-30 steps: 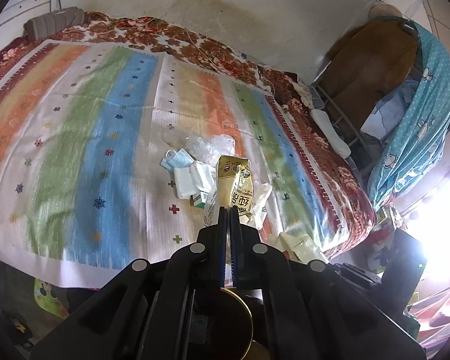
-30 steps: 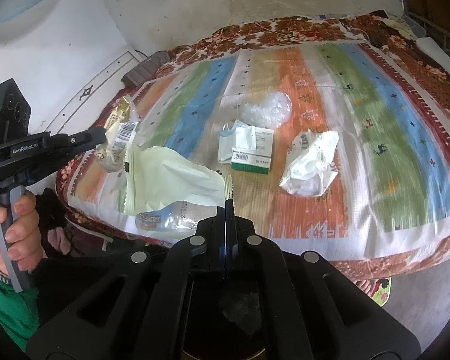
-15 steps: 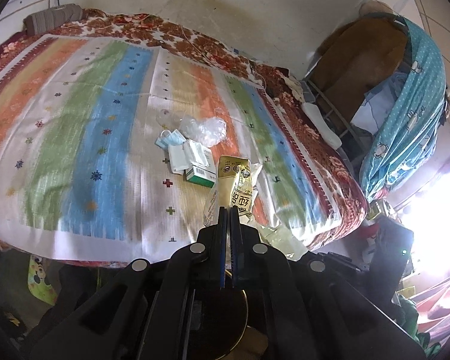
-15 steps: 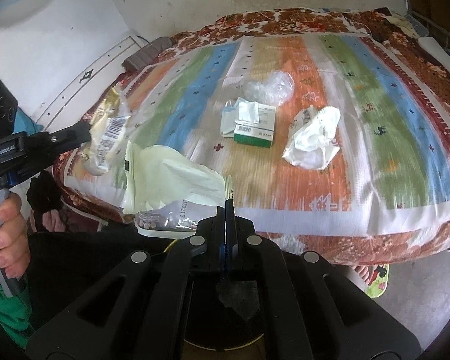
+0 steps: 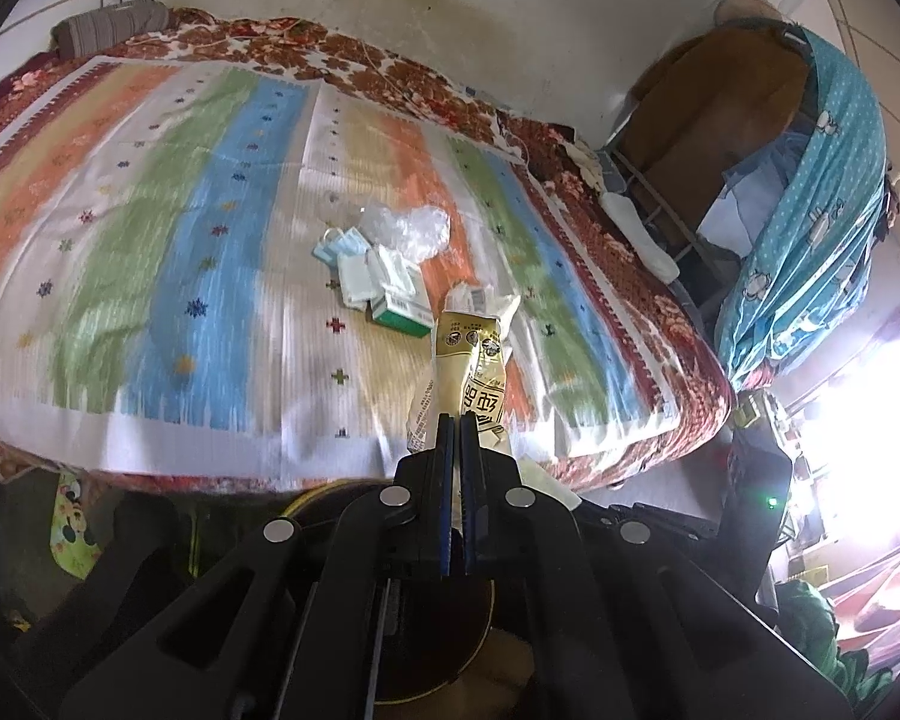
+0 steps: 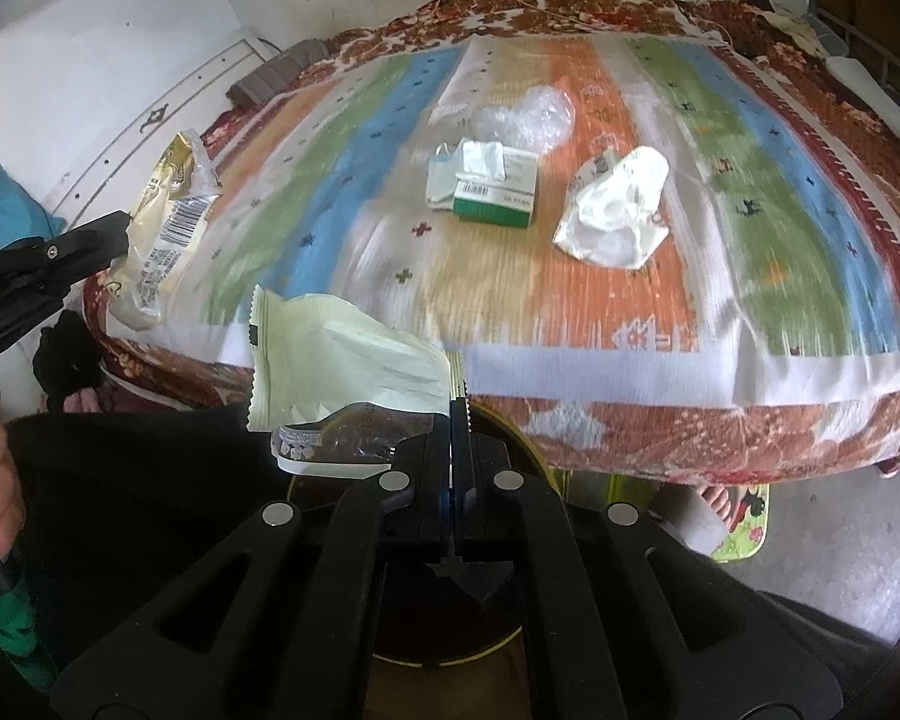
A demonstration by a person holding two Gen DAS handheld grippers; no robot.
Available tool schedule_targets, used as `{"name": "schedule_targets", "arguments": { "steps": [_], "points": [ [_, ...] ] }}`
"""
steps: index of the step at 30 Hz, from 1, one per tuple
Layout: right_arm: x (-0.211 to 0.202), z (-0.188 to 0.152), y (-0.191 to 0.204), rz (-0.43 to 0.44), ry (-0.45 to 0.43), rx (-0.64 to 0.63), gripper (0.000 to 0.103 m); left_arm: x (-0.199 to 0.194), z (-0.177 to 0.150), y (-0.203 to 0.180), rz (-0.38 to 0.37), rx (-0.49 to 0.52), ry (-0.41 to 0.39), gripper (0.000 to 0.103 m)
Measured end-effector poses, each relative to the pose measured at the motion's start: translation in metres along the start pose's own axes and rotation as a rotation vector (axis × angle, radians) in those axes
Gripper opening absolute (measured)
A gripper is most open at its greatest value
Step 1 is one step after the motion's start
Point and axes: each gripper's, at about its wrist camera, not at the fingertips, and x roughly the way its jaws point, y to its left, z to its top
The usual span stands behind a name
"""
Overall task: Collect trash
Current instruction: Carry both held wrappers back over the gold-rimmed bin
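My left gripper [image 5: 456, 417] is shut on a yellow snack wrapper [image 5: 471, 363], held upright in front of the bed's near edge; the wrapper also shows at the left of the right wrist view [image 6: 162, 234]. My right gripper [image 6: 459, 402] is shut on the edge of a pale green empty packet [image 6: 342, 360], held off the bed's front edge. On the striped blanket [image 6: 342, 156] lie a green-and-white box [image 6: 495, 198], a blue face mask [image 5: 339, 246], clear crumpled plastic [image 6: 528, 114] and a white crumpled wrapper [image 6: 615, 216].
A dark, yellow-rimmed bin opening [image 6: 522, 432] shows below the right gripper. A metal rack [image 5: 654, 210] and hanging blue cloth [image 5: 810, 210] stand right of the bed. A cartoon floor mat [image 6: 744, 516] and a bare foot [image 6: 714, 501] lie by the bed.
Both grippers have pulled back from the bed toward its front edge, each still holding its wrapper. The trash on the blanket has not moved.
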Motion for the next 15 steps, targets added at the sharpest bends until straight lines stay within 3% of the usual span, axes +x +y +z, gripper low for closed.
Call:
{"name": "schedule_targets", "arguments": {
  "steps": [8, 15],
  "points": [
    [0.013, -0.02, 0.005, -0.036, 0.047, 0.01, 0.0, 0.005, -0.022, -0.005, 0.015, 0.007, 0.036, 0.001],
    [0.027, -0.029, 0.003, -0.052, 0.101, 0.041, 0.0, 0.023, -0.047, -0.008, 0.082, 0.007, 0.116, 0.001]
  ]
}}
